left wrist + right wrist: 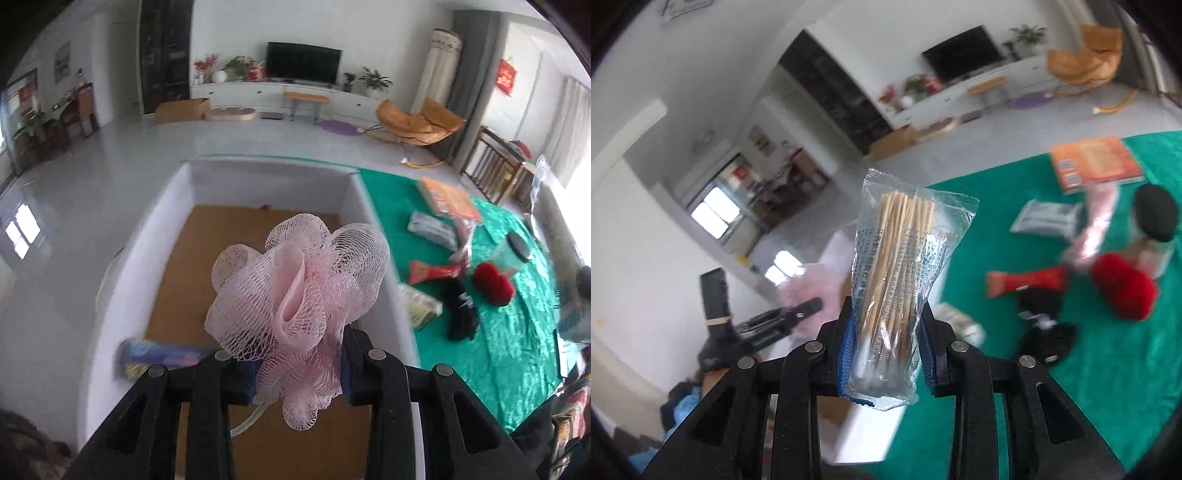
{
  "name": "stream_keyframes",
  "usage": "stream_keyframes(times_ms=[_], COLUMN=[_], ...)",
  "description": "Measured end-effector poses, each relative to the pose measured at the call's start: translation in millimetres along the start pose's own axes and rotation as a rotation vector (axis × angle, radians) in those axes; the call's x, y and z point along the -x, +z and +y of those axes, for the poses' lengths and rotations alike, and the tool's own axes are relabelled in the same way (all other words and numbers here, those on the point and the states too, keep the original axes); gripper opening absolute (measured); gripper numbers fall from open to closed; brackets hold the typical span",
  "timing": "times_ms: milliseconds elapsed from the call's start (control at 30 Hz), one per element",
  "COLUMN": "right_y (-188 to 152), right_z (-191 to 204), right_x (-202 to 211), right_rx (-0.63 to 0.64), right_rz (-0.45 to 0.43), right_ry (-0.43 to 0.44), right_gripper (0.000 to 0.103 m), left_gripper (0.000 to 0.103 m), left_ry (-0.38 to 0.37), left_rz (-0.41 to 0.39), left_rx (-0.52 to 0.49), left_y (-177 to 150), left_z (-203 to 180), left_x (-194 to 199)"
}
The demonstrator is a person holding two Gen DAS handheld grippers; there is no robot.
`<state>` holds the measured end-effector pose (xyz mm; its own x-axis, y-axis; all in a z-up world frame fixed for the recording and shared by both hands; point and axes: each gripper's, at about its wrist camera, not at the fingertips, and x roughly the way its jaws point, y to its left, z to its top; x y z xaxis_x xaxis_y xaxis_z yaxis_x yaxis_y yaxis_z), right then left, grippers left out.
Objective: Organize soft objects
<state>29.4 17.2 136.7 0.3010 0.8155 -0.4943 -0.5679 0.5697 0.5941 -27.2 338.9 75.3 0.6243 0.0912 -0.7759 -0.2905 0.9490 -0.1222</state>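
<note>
My left gripper [299, 365] is shut on a pink mesh bath pouf [299, 288] and holds it above a white box [369, 236] with a brown cardboard floor. A blue packet [159, 354] lies at the box's near left corner. My right gripper [886, 332] is shut on a clear plastic packet of wooden cotton swabs [905, 251], held upright over the edge of the green cloth [1108, 369]. In the right wrist view the pouf [812, 288] and the left gripper [775, 321] appear blurred at lower left.
On the green cloth [517, 332] right of the box lie a red fluffy ball [493, 282], a black fabric item [460, 314], a red snack packet [432, 271], a grey packet [432, 227], an orange flat box [448, 199] and a black-lidded jar [517, 247].
</note>
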Motion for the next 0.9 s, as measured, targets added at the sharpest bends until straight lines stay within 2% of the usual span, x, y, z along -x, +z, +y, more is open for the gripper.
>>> stream_keyframes(times_ms=[33,67,100,167,200,233,300,367,467,600,700,767,833,900], right_y=[-8.2,-16.4,-25.2,-42.7,-50.8,-57.6,-66.5,-69.5,-73.1,-84.9,-100.1,-113.1,-126.6,-138.0], right_z=[22.8,38.3,53.2,72.4,74.3,71.9,59.8,37.4,-12.7,-98.6,-154.2,-186.6,-207.6,-221.5], right_x=[-19.7,-34.2,-50.9,-81.3,-93.4,-97.9,-96.0,-83.1,-58.4,-25.2,1.3,14.9,25.0,30.0], right_rx=[0.019,0.031,0.050,0.106,0.118,0.115,0.125,0.144,0.167,0.131,0.055,0.009,-0.014,-0.036], right_rz=[0.043,0.074,0.108,0.164,0.196,0.205,0.181,0.137,0.066,0.010,0.009,0.005,-0.013,-0.031], right_ry=[0.056,0.090,0.115,0.110,0.096,0.083,0.026,-0.082,-0.277,-0.594,-0.761,-0.851,-0.910,-0.942], right_gripper=[0.032,0.033,0.036,0.052,0.066,0.066,0.066,0.065,0.067,0.068,0.068,0.068,0.068,0.068], left_gripper=[0.039,0.052,0.076,0.098,0.098,0.098,0.098,0.098,0.098,0.098,0.099,0.099,0.099,0.099], left_ry=[0.051,0.106,0.159,0.278,0.307,0.306,0.274,0.216,0.115,-0.085,-0.250,-0.334,-0.375,-0.359], left_rz=[0.008,0.009,0.006,-0.033,-0.070,-0.094,-0.110,-0.137,-0.179,-0.185,-0.110,-0.029,0.056,0.103], left_rx=[0.031,0.066,0.104,0.199,0.246,0.282,0.324,0.322,0.249,0.094,-0.029,-0.108,-0.182,-0.230], left_y=[-11.6,-23.8,-32.8,-48.8,-55.8,-59.1,-61.4,-57.5,-47.0,-44.0,-56.9,-72.2,-89.9,-105.3], left_z=[17.7,34.8,49.3,74.6,82.4,87.8,90.0,76.7,33.7,-55.1,-135.1,-189.1,-234.2,-262.1], left_x=[3.8,7.4,8.5,13.1,17.5,21.3,23.7,24.4,23.7,17.5,0.9,-20.2,-45.7,-72.0])
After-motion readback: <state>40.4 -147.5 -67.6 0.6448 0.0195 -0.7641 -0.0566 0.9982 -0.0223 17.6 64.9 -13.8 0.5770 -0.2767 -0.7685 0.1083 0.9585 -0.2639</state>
